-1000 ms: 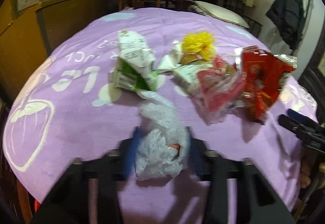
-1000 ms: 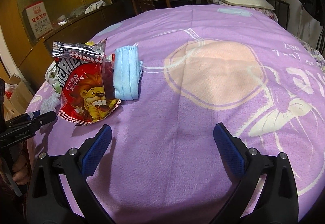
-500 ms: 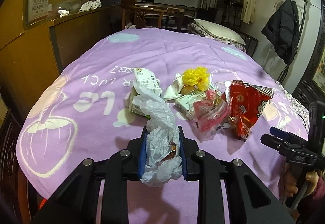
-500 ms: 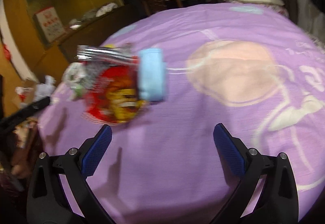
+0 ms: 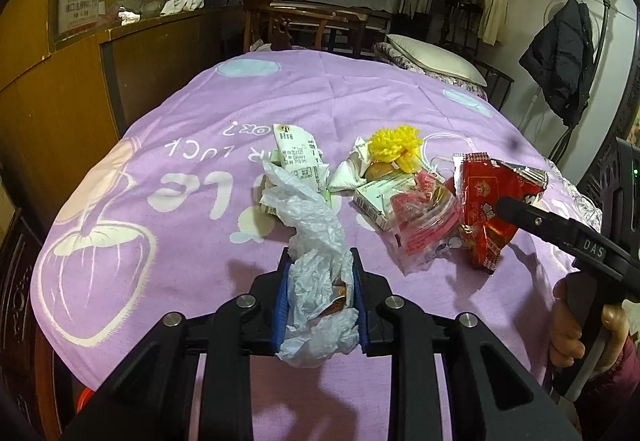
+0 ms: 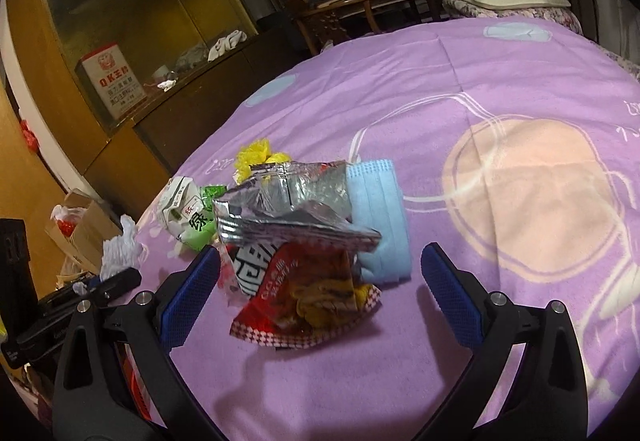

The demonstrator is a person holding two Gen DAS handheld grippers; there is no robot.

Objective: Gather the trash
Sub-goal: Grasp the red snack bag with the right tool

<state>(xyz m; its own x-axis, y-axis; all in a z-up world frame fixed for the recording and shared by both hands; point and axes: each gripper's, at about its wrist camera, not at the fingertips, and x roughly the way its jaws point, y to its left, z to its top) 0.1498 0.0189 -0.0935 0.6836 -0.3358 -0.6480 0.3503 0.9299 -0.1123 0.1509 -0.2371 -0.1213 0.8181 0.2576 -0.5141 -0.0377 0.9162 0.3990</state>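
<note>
My left gripper [image 5: 319, 301] is shut on a crumpled white plastic bag [image 5: 316, 241], lifted slightly off the purple bedspread [image 5: 192, 225]. Beyond it lies a heap of trash: a white and green carton [image 5: 298, 157], a yellow tuft [image 5: 394, 143], a small white box [image 5: 378, 197], a pink clear wrapper [image 5: 424, 229] and a red snack bag [image 5: 486, 213]. My right gripper [image 6: 320, 281] stands open, its blue pads on either side of the red snack bag [image 6: 304, 293], not touching it. A blue face mask [image 6: 380, 217] lies just behind the bag.
A wooden cabinet [image 5: 52, 89] runs along the bed's left side. A pillow [image 5: 434, 59] lies at the bed's far end, a dark coat [image 5: 564, 57] hangs at the right. A cardboard box [image 6: 80, 229] sits on the floor beside the bed. A hand [image 5: 580, 329] grips the right tool's handle.
The left gripper closed on the white plastic bag and lifted it a little. The right gripper swung left toward the trash heap, so the red snack bag now sits between its open pads.
</note>
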